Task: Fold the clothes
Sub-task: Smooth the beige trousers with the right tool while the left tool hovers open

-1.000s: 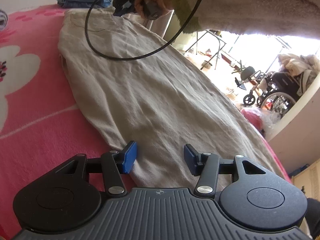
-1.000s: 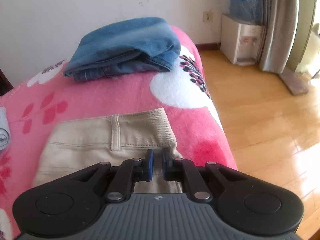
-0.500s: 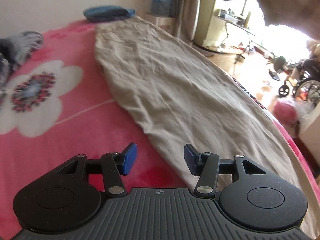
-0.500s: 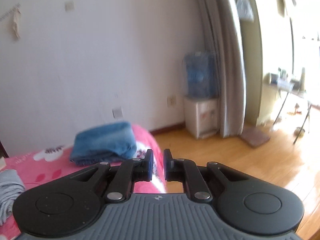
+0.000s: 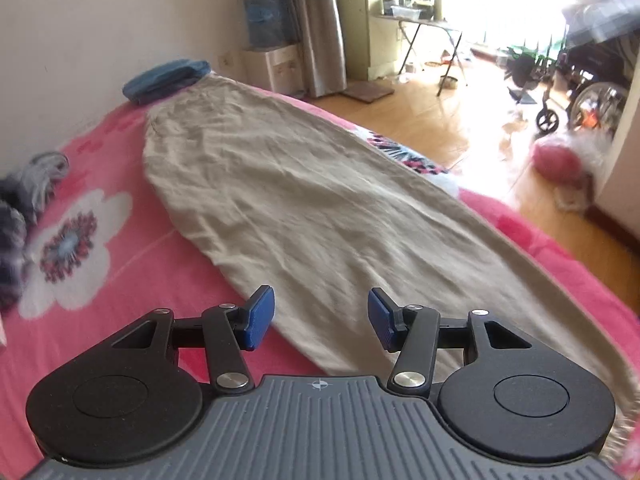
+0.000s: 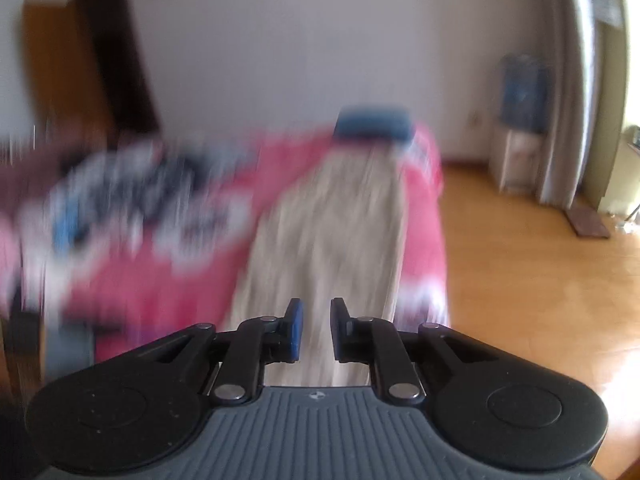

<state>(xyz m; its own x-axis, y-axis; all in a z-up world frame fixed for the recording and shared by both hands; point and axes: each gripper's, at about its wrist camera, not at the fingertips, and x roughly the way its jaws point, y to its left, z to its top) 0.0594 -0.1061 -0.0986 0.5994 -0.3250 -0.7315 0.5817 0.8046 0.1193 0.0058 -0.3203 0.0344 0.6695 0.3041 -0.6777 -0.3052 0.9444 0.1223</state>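
Beige trousers (image 5: 304, 208) lie stretched flat along the pink flowered bed cover (image 5: 132, 264), waist end far, leg ends near me. My left gripper (image 5: 321, 318) hovers open above the near leg end, nothing between its blue pads. In the blurred right wrist view the same trousers (image 6: 332, 232) run away from me. My right gripper (image 6: 316, 330) hangs above their near end, its jaws opening, with a narrow empty gap between them.
Folded blue jeans (image 5: 168, 78) sit at the far end of the bed by the wall. A heap of grey and dark clothes (image 5: 28, 188) lies at the left. Wooden floor (image 5: 480, 128) drops off to the right, with a water dispenser (image 5: 268, 40) and a wheelchair (image 5: 588, 92).
The right gripper let go of the trousers' waistband, swung back fast to the near end and opened a little. The left gripper rose and turned; the person's arm left its view.
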